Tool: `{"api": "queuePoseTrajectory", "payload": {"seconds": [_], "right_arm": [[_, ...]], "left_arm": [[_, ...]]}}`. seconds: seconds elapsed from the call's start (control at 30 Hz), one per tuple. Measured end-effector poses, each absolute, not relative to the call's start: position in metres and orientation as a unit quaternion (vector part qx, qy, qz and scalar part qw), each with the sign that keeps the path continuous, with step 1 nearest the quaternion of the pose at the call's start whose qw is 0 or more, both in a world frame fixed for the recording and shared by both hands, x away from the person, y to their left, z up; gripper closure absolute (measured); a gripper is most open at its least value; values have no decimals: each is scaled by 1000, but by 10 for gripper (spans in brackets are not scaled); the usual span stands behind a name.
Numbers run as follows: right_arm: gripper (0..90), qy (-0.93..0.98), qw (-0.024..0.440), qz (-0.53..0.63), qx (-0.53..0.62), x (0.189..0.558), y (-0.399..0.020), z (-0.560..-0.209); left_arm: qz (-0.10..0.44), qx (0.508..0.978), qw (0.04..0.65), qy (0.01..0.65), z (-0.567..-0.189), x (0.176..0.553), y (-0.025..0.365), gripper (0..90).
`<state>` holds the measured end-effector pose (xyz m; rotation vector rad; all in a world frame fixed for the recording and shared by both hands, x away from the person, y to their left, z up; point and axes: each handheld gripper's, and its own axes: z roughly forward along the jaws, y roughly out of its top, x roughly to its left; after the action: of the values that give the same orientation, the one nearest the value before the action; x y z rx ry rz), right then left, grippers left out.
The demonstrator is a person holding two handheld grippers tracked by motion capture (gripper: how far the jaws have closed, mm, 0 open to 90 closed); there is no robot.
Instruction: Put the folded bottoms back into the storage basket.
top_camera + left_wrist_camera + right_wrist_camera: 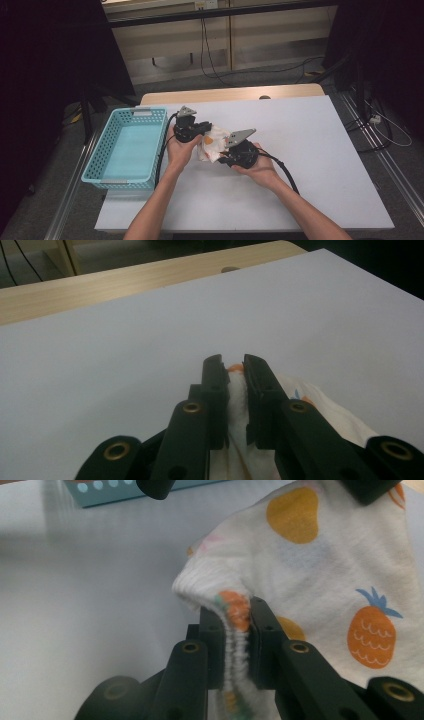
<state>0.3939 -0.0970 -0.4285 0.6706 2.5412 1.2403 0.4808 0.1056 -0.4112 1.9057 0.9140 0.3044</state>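
Two bare forearms come in from the near edge of the high view, each hand wrapped around a black gripper above a white table top (pixel 310 165). That white sheet covers most of a light wooden table (pixel 220 94), whose bare wood shows as a strip along the far edge. Beyond it lie a grey floor with black cables and a pale cabinet front; dark shapes stand at both sides of the room. A turquoise plastic basket (pixel 97 165) sits at the left edge of the table, just beside the left hand.

Between the two hands, near the table's middle, hangs a small white cloth (pixel 212 145) printed with orange and yellow fruit. The left gripper (pixel 235 371) has its jaws closed on a white fold of it. The right gripper (pixel 235 611) pinches the cloth's ribbed, colour-stitched hem, jaws nearly together, with a pineapple print just beside them.
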Motion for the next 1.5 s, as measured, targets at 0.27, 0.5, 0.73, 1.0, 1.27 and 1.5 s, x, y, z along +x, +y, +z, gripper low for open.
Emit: {"api": "queuePoseTrajectory", "payload": {"seconds": [0.27,0.5,0.73,1.0,1.27,1.5], "right_arm": [[800,865,116,433,226,394,-91,-426],[800,863,115,438,224,394,-85,-424],[800,859,116,448,220,395,-81,-417],[800,857,118,454,212,395,-74,-410],[800,855,122,461,203,396,-68,-402],[800,856,124,463,196,395,-64,-396]], "left_arm": [[137,787,478,367,-401,475,115,807],[137,778,490,368,-398,474,121,807],[143,775,497,364,-388,472,132,807],[149,771,501,363,-380,470,140,807],[157,767,510,356,-368,468,147,807],[152,767,514,353,-360,467,156,807]]}}
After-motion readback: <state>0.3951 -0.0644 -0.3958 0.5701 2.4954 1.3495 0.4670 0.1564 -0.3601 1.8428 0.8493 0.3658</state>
